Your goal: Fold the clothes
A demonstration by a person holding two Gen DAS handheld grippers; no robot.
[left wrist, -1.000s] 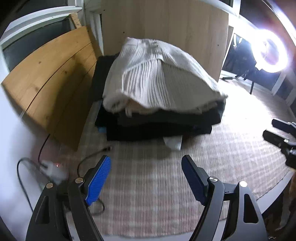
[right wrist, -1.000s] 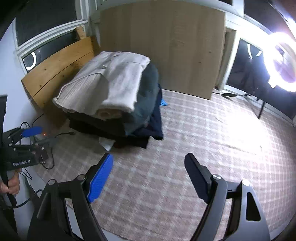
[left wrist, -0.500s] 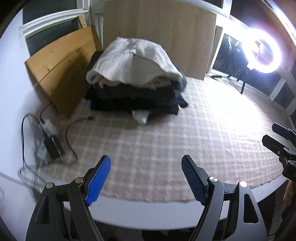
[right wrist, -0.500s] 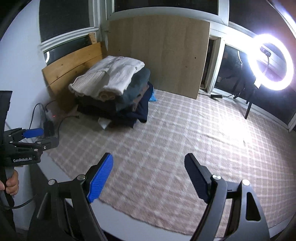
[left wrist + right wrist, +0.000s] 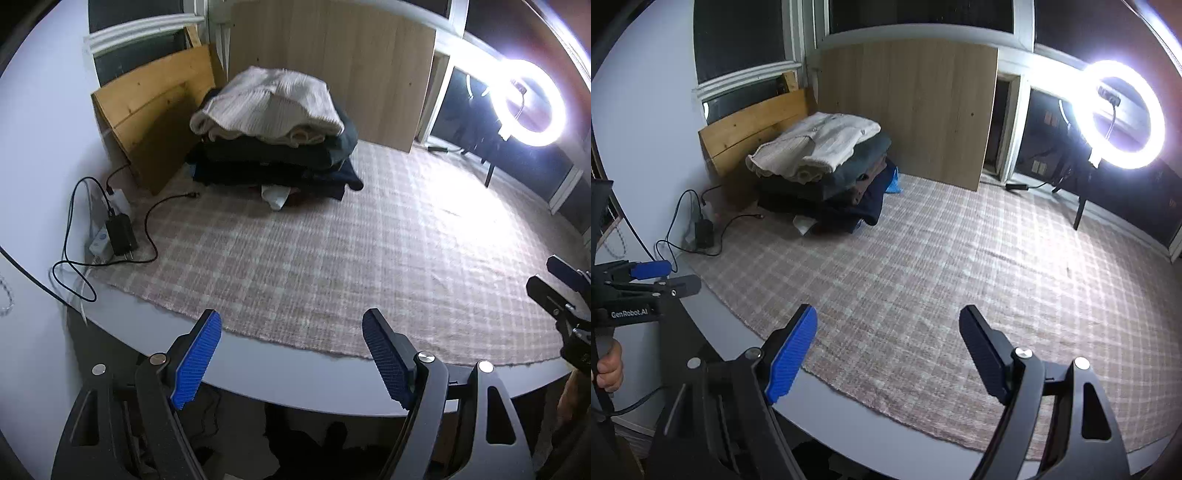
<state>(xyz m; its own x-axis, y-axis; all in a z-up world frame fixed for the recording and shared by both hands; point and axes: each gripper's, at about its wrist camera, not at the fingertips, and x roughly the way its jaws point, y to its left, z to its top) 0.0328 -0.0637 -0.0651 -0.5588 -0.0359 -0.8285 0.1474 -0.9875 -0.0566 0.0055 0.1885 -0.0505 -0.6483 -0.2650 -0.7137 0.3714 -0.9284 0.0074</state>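
While both tools hang over the near edge of the table, this is how it looks from where I stand:

Left gripper (image 5: 291, 354): jaws spread wide, nothing between them, blue pads facing each other; it sits above the bare table rim just short of the cloth's hem

Right gripper (image 5: 888, 350): also spread wide and holding nothing, poised over the near hem of the cloth, level with its partner

Left hand (image 5: 608, 363): seen from the right camera, fingers curled round the handle low at the left edge

Pile of clothes (image 5: 275, 133): folded garments stacked at the far left corner of the cloth, well apart from both grippers; a cream ribbed knit (image 5: 816, 147) lies on top, draping over the edges, with dark grey, brown and navy layers beneath and a small white scrap poking out at the base

Lie of the pile: its long side runs roughly left to right along the back boards, folded edges turned toward the grippers

Checked cloth (image 5: 332, 258): pink-and-white plaid, spread flat over the table (image 5: 295, 373)

Wooden boards (image 5: 908, 107): propped upright behind the pile

Cables and charger (image 5: 118, 236): on the table left of the cloth

Ring light (image 5: 1119, 114): glaring at far right
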